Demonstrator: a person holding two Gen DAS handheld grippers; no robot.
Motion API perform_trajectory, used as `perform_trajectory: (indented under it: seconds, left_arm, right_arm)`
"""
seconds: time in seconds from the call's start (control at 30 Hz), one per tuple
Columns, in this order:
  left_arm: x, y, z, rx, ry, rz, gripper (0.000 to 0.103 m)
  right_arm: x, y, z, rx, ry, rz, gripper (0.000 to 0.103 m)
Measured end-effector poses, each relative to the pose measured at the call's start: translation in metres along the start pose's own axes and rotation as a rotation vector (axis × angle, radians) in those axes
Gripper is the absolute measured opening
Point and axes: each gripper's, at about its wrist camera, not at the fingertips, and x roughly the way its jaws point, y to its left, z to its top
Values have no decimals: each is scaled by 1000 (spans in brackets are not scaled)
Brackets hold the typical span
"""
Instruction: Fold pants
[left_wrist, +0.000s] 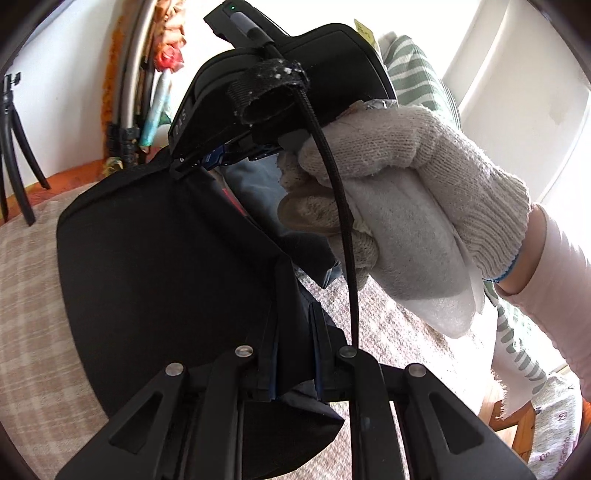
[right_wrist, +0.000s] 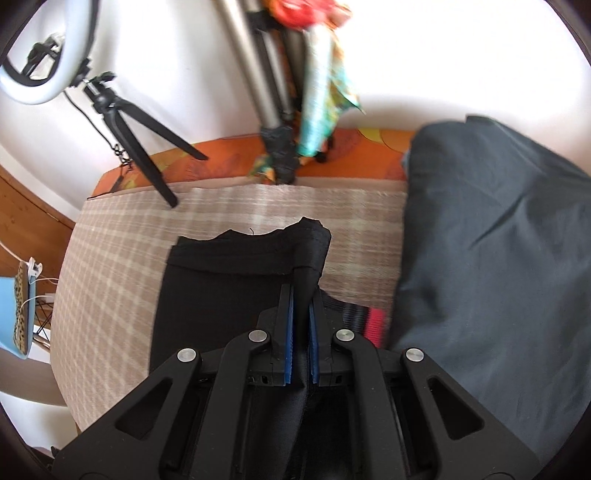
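Both claws clamped on the black pants (right_wrist: 236, 280): left claw (left_wrist: 291, 350) and right claw (right_wrist: 301, 325) each pinch an edge, cloth draped over the checked blanket (right_wrist: 110, 266).

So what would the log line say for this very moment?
step: folding | left tool: shut on black pants | right tool: shut on pants edge | surface: checked cloth | grey garment: beside

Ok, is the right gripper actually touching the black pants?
Touching. The right wrist view shows the right gripper with its blue pads pinching a raised fold of the black pants between them.
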Motion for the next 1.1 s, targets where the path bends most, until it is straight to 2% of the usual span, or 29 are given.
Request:
perform_trajectory:
  seconds: [0.27,0.43,0.6,0.67,0.77,0.93,1.1]
  left_arm:
    - [26,-7,0,9,43,0,11]
    - [31,-9,-5,4,74,-2,11]
    - [33,-23,-12,41,100,17,11]
    - [32,-25,-14,34,96,10,11]
    - [30,-24,-15,13,94,-11,21]
    - [29,-41,-15,26,95,-26,23]
    - [-4,-48,-25,29,86,-62,23]
  right_arm:
    - [20,-27,-5,38,5,11,7]
    - [22,-29,-3,32,-1,4,8]
    - [-8,-32,-6,34,-55,13,18]
    - [-27,-34,-12,41,-66,66,22]
    - [-56,-33,-24,16,-102,61,31]
    - [-88,-37,-58,-6,-114,117,32]
    - [-91,-30,-93,-62,-109,149,32]
